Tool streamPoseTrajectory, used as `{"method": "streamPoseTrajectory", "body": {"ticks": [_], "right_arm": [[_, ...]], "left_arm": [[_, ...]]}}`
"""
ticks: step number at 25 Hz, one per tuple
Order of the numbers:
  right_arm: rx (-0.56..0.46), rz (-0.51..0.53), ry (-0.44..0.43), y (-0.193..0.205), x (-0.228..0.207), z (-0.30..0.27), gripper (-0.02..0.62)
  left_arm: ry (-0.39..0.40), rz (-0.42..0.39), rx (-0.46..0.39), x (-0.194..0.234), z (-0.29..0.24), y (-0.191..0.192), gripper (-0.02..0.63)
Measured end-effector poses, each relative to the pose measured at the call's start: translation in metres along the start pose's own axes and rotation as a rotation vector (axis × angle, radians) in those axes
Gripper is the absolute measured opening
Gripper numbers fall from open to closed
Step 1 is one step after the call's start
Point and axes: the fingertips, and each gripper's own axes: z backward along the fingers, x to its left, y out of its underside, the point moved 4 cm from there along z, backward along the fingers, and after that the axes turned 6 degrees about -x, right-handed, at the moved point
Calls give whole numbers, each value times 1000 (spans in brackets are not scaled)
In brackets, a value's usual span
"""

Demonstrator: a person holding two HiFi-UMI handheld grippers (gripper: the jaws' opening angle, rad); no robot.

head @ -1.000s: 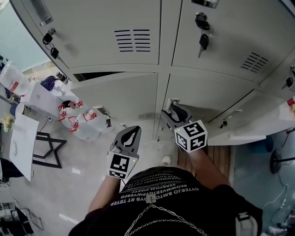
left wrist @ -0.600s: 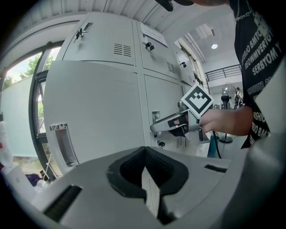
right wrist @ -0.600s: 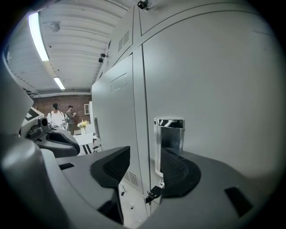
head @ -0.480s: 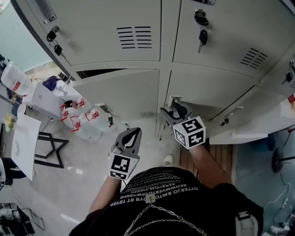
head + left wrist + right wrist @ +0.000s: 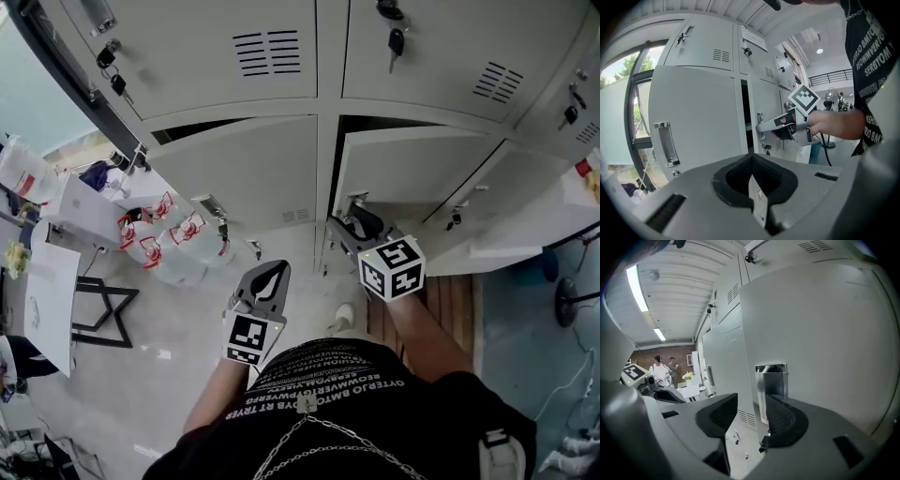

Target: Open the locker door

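Door (image 5: 422, 173) further ajar, right forearm (image 5: 419, 330) outstretched

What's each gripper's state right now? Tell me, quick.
Left gripper: closed, empty.
Right gripper: open, fingers just closing slightly, astride the locker door edge at its handle, not clamped.

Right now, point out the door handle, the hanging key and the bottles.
door handle (image 5: 771, 379): right gripper view, metal recess.
key (image 5: 397, 39): head view, dark head.
bottles (image 5: 178, 266): head view, one bottle's side.

Matt painted-metal locker door (image 5: 403, 169), shiny steel handle (image 5: 772, 378)
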Motion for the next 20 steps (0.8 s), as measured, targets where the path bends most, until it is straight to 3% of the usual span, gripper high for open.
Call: {"method": "streamPoseTrajectory", "body": {"ticks": [9, 15, 20], "right_arm": [[-9, -4, 154, 10, 17, 33, 172], [-7, -1, 269, 14, 19, 48, 110], [1, 29, 324, 16, 24, 57, 109]], "left_arm": [[44, 5, -7, -12, 44, 13, -2], [78, 5, -25, -16, 72, 16, -2], [106, 9, -32, -19, 92, 24, -2]]}}
